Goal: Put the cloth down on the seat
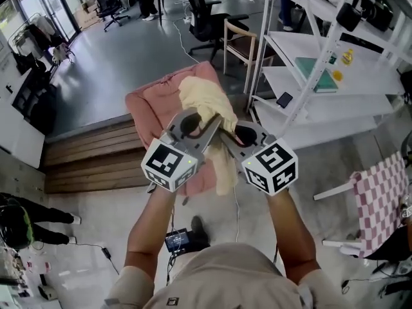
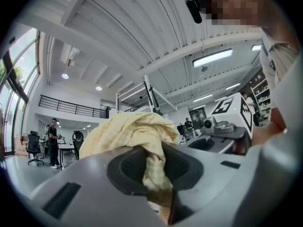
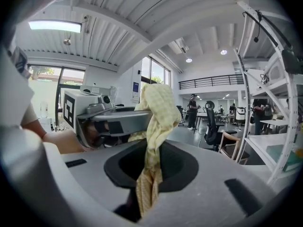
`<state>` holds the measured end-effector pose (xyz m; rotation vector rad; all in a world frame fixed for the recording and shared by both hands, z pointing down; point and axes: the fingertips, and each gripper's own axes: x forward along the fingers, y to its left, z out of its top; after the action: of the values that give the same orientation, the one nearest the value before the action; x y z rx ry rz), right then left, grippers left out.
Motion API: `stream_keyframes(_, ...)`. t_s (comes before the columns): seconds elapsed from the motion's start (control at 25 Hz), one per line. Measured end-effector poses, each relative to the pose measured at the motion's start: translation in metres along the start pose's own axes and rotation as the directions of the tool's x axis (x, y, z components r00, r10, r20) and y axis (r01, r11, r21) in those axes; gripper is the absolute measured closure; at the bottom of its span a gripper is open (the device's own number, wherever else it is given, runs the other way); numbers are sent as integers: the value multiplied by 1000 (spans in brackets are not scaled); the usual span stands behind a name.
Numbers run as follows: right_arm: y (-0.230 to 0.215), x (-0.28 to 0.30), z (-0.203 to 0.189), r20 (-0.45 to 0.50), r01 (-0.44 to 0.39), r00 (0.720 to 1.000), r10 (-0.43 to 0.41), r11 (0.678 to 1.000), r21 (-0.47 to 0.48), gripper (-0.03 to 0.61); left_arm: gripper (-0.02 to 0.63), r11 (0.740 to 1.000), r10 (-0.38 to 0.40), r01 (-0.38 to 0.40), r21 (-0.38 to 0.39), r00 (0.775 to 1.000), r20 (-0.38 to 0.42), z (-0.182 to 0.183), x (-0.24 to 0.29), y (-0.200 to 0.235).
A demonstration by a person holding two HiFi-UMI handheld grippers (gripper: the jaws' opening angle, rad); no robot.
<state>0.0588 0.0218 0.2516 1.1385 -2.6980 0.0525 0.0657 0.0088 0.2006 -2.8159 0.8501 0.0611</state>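
Note:
A pale yellow checked cloth (image 1: 201, 96) is bunched above a pink upholstered seat (image 1: 158, 102) in the head view. Both grippers pinch it from the near side. My left gripper (image 1: 205, 122) is shut on one part of the cloth and my right gripper (image 1: 233, 136) on another, close together. A loose end hangs down between them. In the left gripper view the cloth (image 2: 127, 132) rises out of the closed left gripper (image 2: 158, 174), and the right gripper's marker cube (image 2: 233, 111) sits beside it. In the right gripper view the cloth (image 3: 160, 107) stands up from the right gripper (image 3: 147, 174).
A white shelving rack (image 1: 322, 76) stands at the right. A wooden chair (image 1: 243, 44) and a black office chair (image 1: 203, 11) are behind the seat. Wooden steps (image 1: 90, 153) lie at the left. A pink checked cloth (image 1: 380, 198) hangs on a white frame at far right.

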Motion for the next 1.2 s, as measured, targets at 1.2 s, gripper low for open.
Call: stream_keyframes(1.2,-68,169,45,-28,177,984,-178,984,-24,531,546,988,-155,156,-5,986,66,-23,29,181)
